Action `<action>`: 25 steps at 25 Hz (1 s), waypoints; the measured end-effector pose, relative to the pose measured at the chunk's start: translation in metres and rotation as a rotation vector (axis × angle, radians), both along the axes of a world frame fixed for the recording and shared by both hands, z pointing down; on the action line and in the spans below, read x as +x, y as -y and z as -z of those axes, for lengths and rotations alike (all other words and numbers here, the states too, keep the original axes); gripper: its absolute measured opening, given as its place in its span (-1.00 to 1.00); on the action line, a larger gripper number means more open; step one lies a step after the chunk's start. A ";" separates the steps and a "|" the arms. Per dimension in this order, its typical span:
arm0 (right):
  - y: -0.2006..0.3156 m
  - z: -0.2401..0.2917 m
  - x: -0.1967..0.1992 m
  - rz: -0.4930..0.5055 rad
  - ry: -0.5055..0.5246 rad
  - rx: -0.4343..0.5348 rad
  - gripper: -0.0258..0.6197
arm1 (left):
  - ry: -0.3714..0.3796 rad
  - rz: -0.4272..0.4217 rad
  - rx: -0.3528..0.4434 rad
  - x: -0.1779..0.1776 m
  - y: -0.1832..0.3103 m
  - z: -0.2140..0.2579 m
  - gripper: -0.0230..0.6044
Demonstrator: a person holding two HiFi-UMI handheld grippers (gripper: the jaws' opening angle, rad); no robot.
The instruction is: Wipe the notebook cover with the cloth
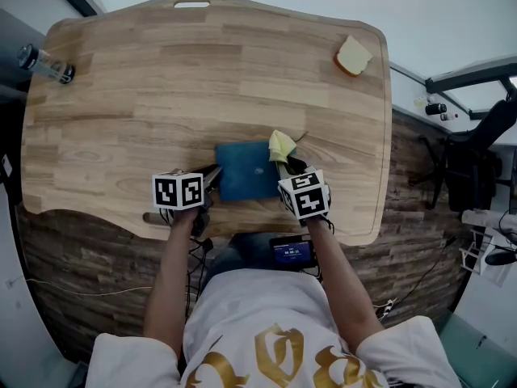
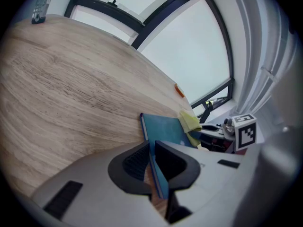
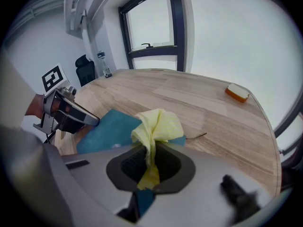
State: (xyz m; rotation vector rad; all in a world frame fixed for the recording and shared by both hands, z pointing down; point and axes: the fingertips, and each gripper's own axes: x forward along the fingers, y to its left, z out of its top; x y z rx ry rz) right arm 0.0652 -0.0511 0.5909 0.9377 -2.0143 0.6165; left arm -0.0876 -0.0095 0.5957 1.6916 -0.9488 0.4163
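Observation:
A blue notebook (image 1: 246, 170) lies flat on the wooden table (image 1: 161, 79), near its front edge. My left gripper (image 1: 212, 178) is shut on the notebook's left edge (image 2: 156, 169), which shows thin between the jaws. My right gripper (image 1: 288, 166) is shut on a yellow cloth (image 1: 281, 145); the cloth (image 3: 156, 126) bunches up out of the jaws and rests over the notebook's (image 3: 106, 129) right part. In the left gripper view the notebook (image 2: 163, 129) stretches away with the cloth (image 2: 190, 123) at its far end.
A sponge-like orange and cream block (image 1: 353, 56) lies at the table's far right corner. A bottle (image 1: 44, 63) lies at the far left edge. A small device with a lit screen (image 1: 292, 254) sits below the table's front edge. An office chair (image 1: 472, 156) stands to the right.

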 end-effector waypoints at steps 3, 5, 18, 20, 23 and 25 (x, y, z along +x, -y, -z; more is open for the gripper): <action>-0.006 0.000 -0.010 0.029 0.003 -0.013 -0.80 | 0.000 0.000 0.000 0.000 -0.001 0.000 -0.78; -0.004 0.001 -0.015 0.039 0.006 -0.002 -0.80 | 0.001 0.001 0.000 0.000 0.000 0.000 -0.78; -0.004 0.003 -0.043 0.096 0.015 0.010 -0.80 | -0.011 0.000 -0.006 0.000 0.000 0.001 -0.78; -0.004 0.003 -0.049 0.108 0.018 0.012 -0.80 | -0.011 -0.001 -0.008 0.000 0.000 0.000 -0.78; -0.007 0.002 -0.059 0.133 0.024 0.004 -0.80 | -0.016 -0.001 -0.012 0.000 -0.001 0.000 -0.78; -0.009 0.002 -0.066 0.151 0.028 -0.005 -0.80 | -0.017 0.000 -0.012 -0.001 0.000 0.000 -0.78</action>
